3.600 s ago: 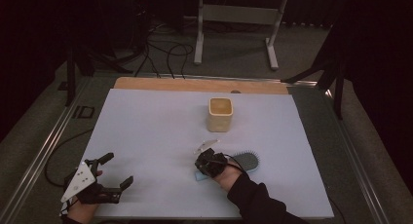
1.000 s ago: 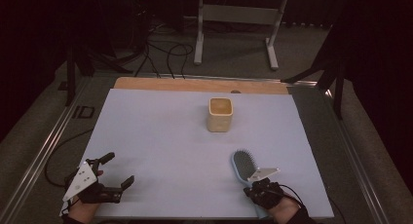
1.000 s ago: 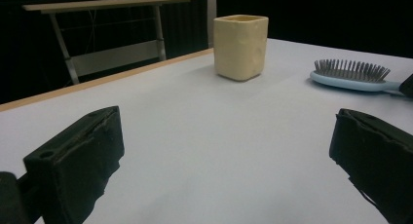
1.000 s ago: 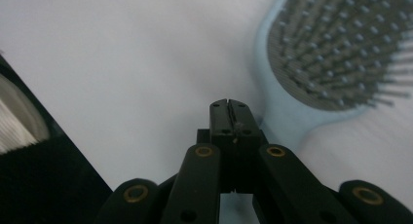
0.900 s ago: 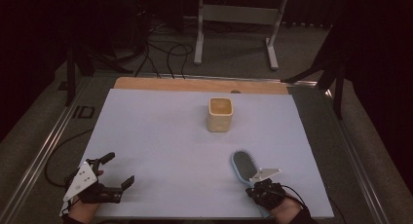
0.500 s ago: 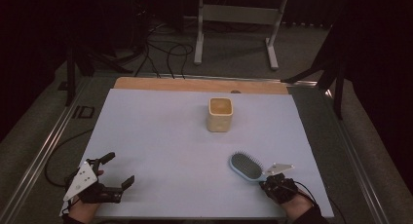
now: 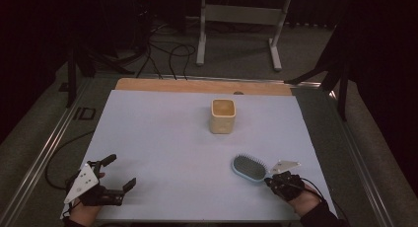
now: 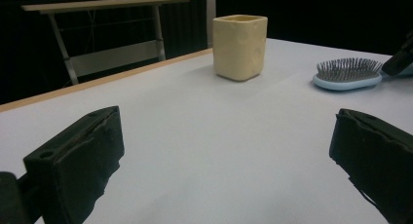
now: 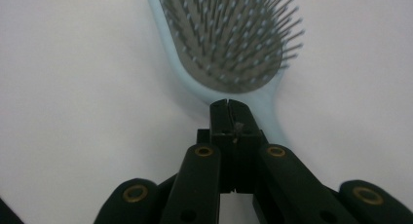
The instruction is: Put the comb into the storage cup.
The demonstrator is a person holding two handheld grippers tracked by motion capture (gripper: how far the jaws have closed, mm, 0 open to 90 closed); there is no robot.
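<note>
Lying bristles-up on the white desk [image 7: 172, 153], the pale blue oval hairbrush with grey pins [image 7: 249, 167] sits toward the near right part of the surface, its handle running back toward the person's right hand. The right gripper [image 7: 272, 179] rests just at that handle end; in the right gripper view its jaws are pressed fully together, tip against tip, directly over the spot where the brush head [image 9: 229, 44] narrows into the handle. Whether anything of the handle is pinched beneath them cannot be told, since the closed jaws cover that spot.

The left gripper [image 7: 121, 172] lies at the near left corner of the desk, well apart from the brush, with its jaws spread wide and nothing between them; the left gripper view looks out between them across the bare surface.

A cream square ceramic cup [image 7: 223, 115] stands upright near the middle of the desk, beyond the hairbrush and apart from it. A strip of bare wood [image 7: 197, 85] edges the far side of the desk.
</note>
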